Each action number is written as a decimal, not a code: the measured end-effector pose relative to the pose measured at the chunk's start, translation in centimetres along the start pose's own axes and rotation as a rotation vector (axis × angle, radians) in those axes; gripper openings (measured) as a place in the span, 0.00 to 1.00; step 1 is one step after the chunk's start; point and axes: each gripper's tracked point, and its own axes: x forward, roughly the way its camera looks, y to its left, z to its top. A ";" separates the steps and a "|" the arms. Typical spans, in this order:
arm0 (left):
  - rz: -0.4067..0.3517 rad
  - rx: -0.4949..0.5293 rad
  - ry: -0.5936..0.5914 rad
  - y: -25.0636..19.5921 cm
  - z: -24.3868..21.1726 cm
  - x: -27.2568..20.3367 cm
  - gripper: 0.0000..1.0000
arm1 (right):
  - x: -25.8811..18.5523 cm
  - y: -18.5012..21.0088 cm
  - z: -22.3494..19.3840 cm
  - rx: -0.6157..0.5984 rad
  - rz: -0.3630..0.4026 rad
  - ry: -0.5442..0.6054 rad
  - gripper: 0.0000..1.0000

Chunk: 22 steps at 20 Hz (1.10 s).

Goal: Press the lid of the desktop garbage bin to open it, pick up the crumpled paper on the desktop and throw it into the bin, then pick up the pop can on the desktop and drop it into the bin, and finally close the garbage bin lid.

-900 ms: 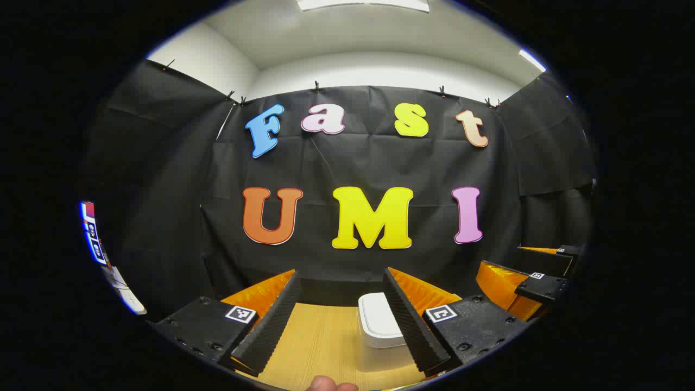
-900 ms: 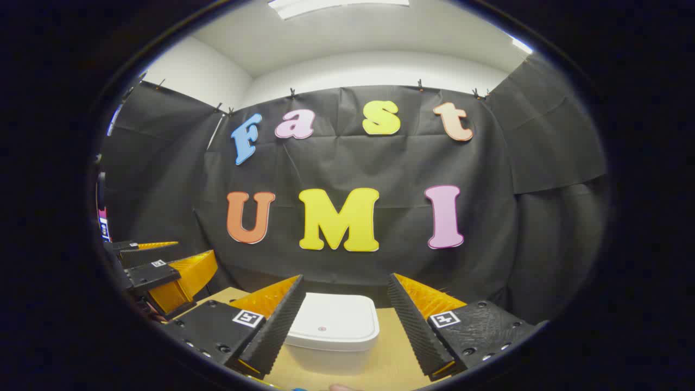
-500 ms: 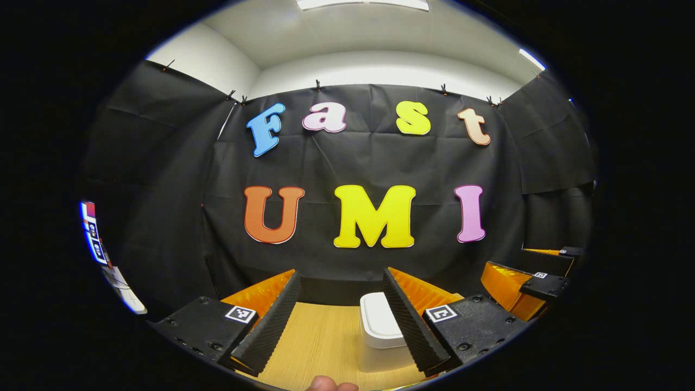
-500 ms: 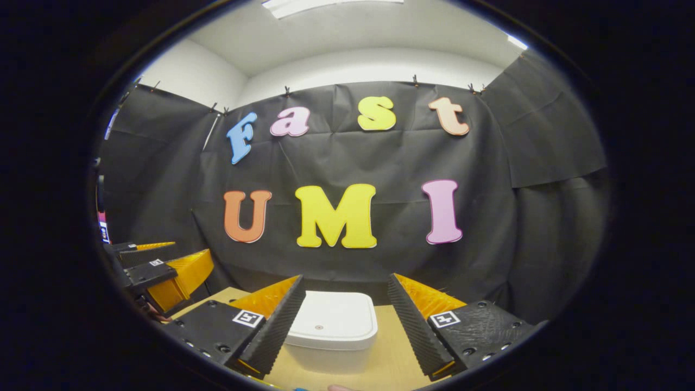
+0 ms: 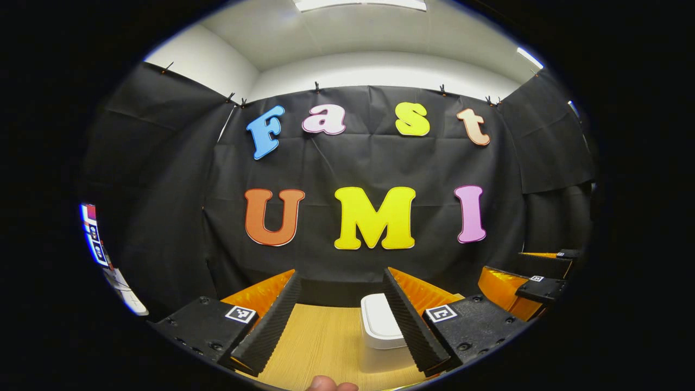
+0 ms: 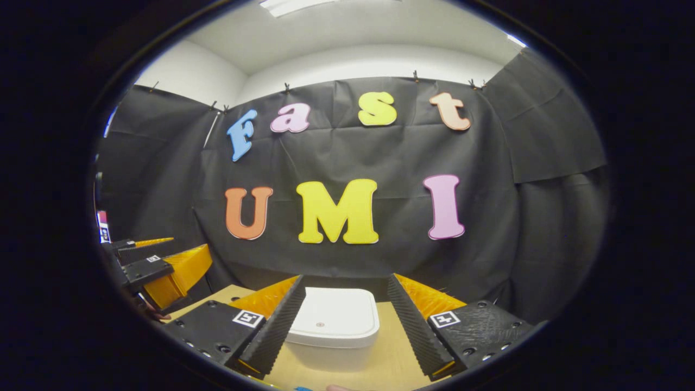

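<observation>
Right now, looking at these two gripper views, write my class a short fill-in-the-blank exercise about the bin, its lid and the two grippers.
1. The lid of the white garbage bin is ____.
2. The fingers of the right gripper stand ____, with nothing held between them.
3. The bin stands on a ____ desktop.
4. In the left gripper view, the bin sits just beside the ____ finger of the left gripper.

Missing words: closed; open; wooden; right
</observation>
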 end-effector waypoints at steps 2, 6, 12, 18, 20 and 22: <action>0.003 -0.003 0.003 0.1 -0.1 0.1 0.97 | 0.0 0.1 0.0 0.001 0.003 0.002 0.96; 0.012 -0.007 0.003 0.5 -0.2 0.1 0.97 | 0.4 0.1 -0.4 0.004 0.003 0.014 0.95; 0.018 -0.004 0.004 0.7 -0.5 0.2 0.97 | 0.9 0.0 -1.3 0.022 0.000 0.043 0.95; 0.022 -0.003 0.006 0.9 -0.6 0.0 0.97 | 1.8 0.1 -4.5 0.044 0.012 0.164 0.80; 0.029 -0.001 0.007 1.2 -0.7 0.0 0.97 | 2.9 -0.4 -6.0 0.055 0.006 0.211 0.75; 0.035 0.004 0.011 1.5 -0.7 0.0 0.97 | 3.6 -0.5 -6.7 0.056 0.007 0.243 0.55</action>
